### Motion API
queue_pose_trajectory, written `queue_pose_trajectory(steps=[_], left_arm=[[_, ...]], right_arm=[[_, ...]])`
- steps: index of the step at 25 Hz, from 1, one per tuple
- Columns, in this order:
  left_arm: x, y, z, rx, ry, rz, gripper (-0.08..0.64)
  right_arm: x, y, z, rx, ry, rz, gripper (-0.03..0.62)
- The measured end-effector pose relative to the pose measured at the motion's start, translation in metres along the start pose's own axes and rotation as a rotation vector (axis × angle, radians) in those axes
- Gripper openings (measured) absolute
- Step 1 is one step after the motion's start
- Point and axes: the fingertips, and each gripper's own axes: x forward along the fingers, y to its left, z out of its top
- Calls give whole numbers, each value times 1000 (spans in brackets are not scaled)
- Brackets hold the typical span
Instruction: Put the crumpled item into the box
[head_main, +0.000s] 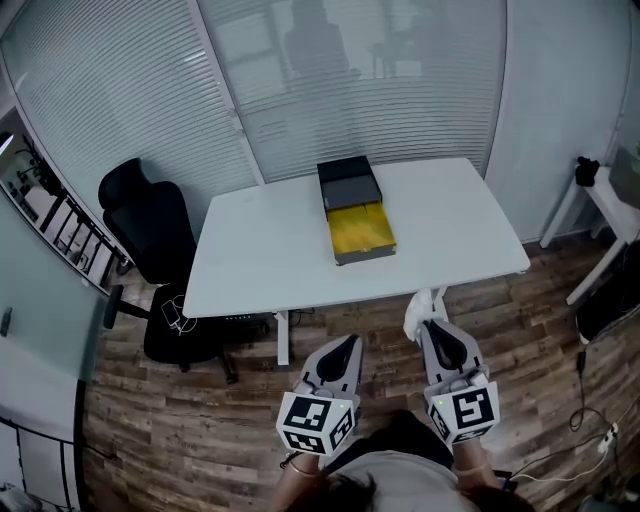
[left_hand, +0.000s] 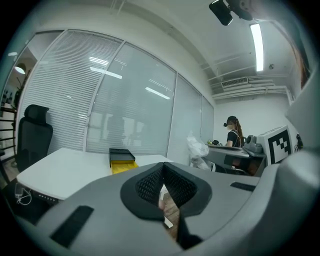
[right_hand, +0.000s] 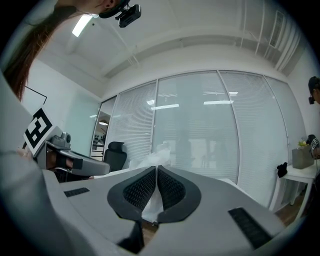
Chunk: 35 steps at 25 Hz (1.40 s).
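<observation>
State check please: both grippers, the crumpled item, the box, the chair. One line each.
left gripper: jaws shut, nothing between them.
right gripper: jaws shut on the crumpled item.
crumpled item: white, held in the air, not yet in the box.
box: on the table, open, yellow inside exposed.
chair: unoccupied, at the table's left end.

A black office chair (head_main: 150, 225) is seen just beside the white surface (head_main: 270, 250), on wood-plank flooring (head_main: 180, 420).
</observation>
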Motion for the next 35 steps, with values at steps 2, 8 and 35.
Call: queue_pose_trajectory(steps=[2, 8, 35], left_arm=[[7, 3, 0, -2, 3, -1, 17], [27, 16, 1, -2, 8, 5, 17], [184, 88, 37, -3, 41, 62, 17]], right_arm=[[7, -3, -2, 2, 4, 5, 34], [32, -11, -4, 8, -4, 17, 34], [187, -106, -10, 53, 0, 95, 34]])
